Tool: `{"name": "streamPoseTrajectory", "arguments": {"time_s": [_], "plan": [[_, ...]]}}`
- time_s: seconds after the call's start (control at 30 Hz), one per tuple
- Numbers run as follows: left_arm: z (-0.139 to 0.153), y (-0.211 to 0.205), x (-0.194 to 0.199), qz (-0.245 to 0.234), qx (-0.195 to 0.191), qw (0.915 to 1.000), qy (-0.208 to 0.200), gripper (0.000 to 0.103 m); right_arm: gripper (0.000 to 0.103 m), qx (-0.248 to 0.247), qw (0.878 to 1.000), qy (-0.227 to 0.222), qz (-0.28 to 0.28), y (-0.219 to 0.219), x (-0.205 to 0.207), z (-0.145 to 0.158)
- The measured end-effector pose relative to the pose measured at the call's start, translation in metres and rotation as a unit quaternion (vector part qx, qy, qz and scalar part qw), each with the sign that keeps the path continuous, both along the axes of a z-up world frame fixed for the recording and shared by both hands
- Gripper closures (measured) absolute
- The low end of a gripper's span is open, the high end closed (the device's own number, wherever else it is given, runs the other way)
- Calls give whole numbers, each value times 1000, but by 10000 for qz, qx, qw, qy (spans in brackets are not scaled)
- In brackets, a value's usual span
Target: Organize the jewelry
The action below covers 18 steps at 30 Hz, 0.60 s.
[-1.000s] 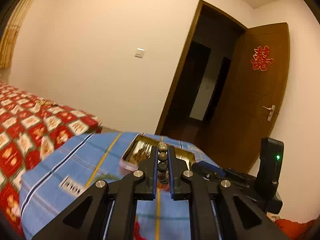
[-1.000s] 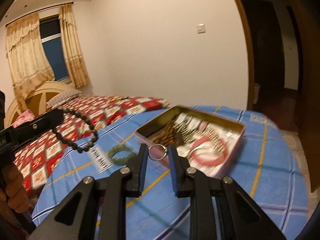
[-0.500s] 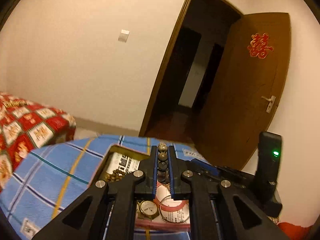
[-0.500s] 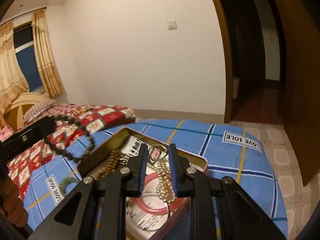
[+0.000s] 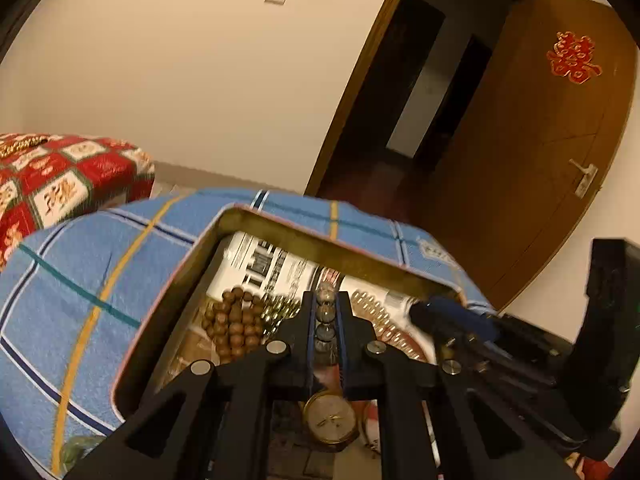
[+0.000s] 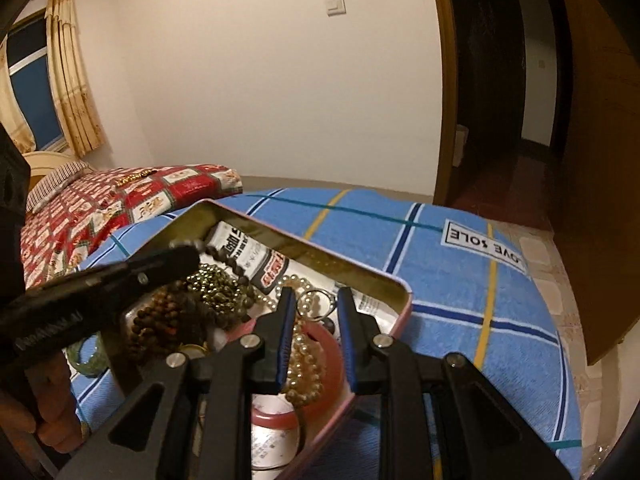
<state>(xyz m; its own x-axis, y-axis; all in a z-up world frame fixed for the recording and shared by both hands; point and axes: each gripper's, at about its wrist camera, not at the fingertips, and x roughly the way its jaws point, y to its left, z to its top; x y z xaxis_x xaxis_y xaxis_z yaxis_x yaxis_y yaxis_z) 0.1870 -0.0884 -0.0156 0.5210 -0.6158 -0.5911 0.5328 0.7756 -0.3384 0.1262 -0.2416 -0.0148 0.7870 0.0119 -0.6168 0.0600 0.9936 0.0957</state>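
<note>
The tin [image 6: 402, 304] rests on the cloth-covered table [image 6: 460, 280], toward its left side in the right wrist view. Inside the tin, a bead bracelet [image 5: 234, 326] lies at the left, a chain of small beads [image 6: 216, 288] beside it, a pearl strand [image 6: 304, 360] in the middle, and a bangle [image 6: 324, 344] partly under the pearls. A watch [image 5: 330, 420] lies at the near end. A 2nd bangle [image 6: 86, 356] lies on the table, left of the tin. The bed [image 6: 120, 204] stands behind the table at left; the doorway [image 6: 488, 92] is behind at right.
</note>
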Motion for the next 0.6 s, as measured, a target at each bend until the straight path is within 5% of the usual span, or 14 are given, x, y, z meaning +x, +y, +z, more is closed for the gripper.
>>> {"name": "streamPoseTrajectory", "arguments": {"time_s": [0.07, 0.13, 0.27, 0.4, 0.6], "plan": [[-2, -3, -2, -4, 89, 9999, 56, 73, 77, -6, 10000, 5, -29, -2, 1, -1], [0, -4, -5, 57, 96, 9999, 13, 42, 74, 46, 10000, 3, -23, -4, 2, -1], [13, 6, -16, 218, -50, 9993, -305, 38, 50, 78, 9997, -212, -70, -5, -4, 5], [30, 21, -31, 642, 14, 9945, -829, 37, 21, 230, 9941, -918, -525, -21, -28, 23], [27, 44, -46, 1180, 313, 9867, -1073, 37, 12, 435, 9903, -982, -877, -37, -33, 25]]}}
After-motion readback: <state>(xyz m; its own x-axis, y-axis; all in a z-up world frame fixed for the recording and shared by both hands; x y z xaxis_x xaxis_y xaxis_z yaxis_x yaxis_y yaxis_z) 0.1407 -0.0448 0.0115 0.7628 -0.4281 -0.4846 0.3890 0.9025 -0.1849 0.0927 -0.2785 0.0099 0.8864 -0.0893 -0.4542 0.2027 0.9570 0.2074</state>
